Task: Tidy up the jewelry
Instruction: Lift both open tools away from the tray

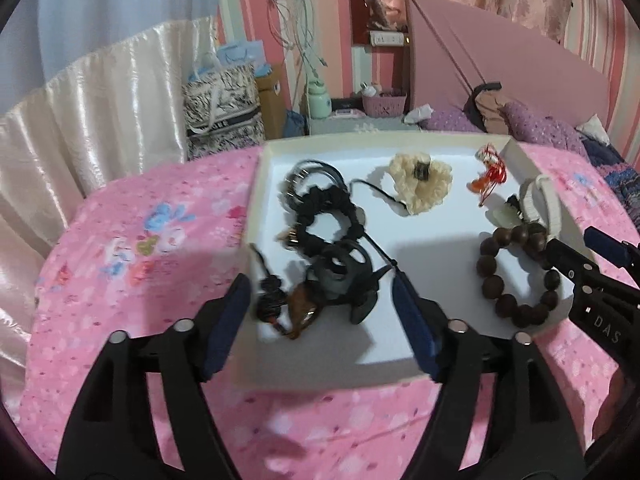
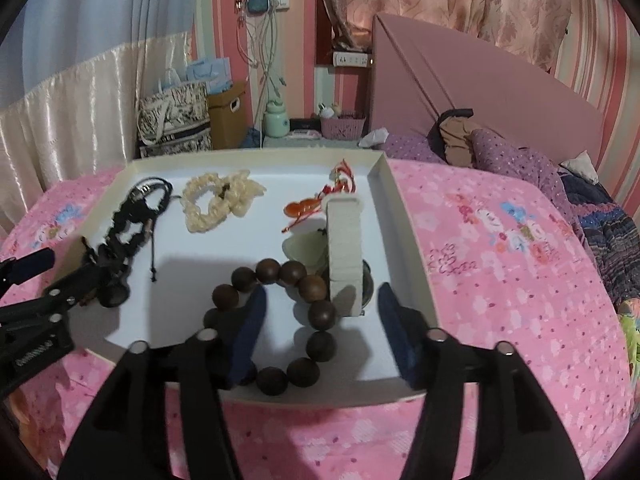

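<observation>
A shallow white box (image 1: pixel 256 184) (image 2: pixel 400 200) lies on the pink bedspread and holds the jewelry. In the left wrist view my left gripper (image 1: pixel 320 312) is open over a tangle of black cords and bracelets (image 1: pixel 328 216) at the box's near left. My right gripper (image 2: pixel 320 320) is open, its fingers astride a brown wooden bead bracelet (image 2: pixel 316 312) (image 1: pixel 516 276) and a white ribbed band (image 2: pixel 344 248). A cream bead bracelet (image 1: pixel 420 184) (image 2: pixel 216 200), a red knotted charm (image 1: pixel 488 176) (image 2: pixel 320 200) and a pale jade pendant (image 2: pixel 300 248) lie further back.
The pink floral bedspread (image 1: pixel 140 260) surrounds the box. Purple pillows (image 2: pixel 500 152) and a pink headboard (image 2: pixel 460 72) lie to the right. A bedside table with a pink basket (image 2: pixel 344 126), bags (image 1: pixel 222 104) and a cream curtain (image 1: pixel 100 112) stand behind.
</observation>
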A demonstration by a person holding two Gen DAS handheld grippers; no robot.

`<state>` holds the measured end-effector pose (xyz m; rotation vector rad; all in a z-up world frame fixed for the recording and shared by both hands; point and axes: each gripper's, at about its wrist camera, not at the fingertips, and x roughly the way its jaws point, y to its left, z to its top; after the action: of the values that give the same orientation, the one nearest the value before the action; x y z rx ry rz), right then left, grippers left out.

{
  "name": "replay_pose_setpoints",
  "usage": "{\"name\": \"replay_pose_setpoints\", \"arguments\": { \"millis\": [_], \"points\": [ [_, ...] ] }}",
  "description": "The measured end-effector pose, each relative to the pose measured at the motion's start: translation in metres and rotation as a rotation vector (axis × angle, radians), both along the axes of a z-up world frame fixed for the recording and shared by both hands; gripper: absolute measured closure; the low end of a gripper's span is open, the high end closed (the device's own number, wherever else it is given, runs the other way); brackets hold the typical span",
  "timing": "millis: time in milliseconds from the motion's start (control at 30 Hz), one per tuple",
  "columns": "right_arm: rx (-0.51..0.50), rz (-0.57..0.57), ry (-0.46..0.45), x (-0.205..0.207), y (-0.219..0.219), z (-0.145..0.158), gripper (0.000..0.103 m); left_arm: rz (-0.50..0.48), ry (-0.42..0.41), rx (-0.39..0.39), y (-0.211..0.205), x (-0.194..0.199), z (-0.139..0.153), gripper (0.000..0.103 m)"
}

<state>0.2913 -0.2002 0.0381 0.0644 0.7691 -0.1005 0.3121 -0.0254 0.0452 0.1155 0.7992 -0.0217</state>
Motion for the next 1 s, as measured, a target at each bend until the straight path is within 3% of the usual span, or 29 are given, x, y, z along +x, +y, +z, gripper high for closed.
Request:
{"name": "replay_pose_setpoints", "arguments": {
  "millis": [67,167,367,633,1000],
  "points": [
    [0.012,0.0,-0.02,-0.011,-0.001,0.012,0.03,0.012,-0.033,-0.001,0.01,-0.013,0.014,0.011],
    [0.013,-0.005,-0.048,-0.027,0.002,0.026,0.014,0.034,-0.072,-0.024,0.026,-0.035,0.035,0.003],
    [-0.004,-0.007,-0.082,-0.075,0.017,0.044,0.004,0.051,-0.094,-0.062,0.04,-0.082,0.05,0.003],
    [-0.024,-0.035,-0.122,-0.135,0.021,0.049,0.003,0.072,-0.129,-0.039,0.039,-0.136,0.049,0.003],
    [-0.041,-0.035,-0.152,-0.188,0.027,0.043,0.003,0.019,-0.087,-0.053,0.035,-0.185,0.019,0.003]
  ]
}}
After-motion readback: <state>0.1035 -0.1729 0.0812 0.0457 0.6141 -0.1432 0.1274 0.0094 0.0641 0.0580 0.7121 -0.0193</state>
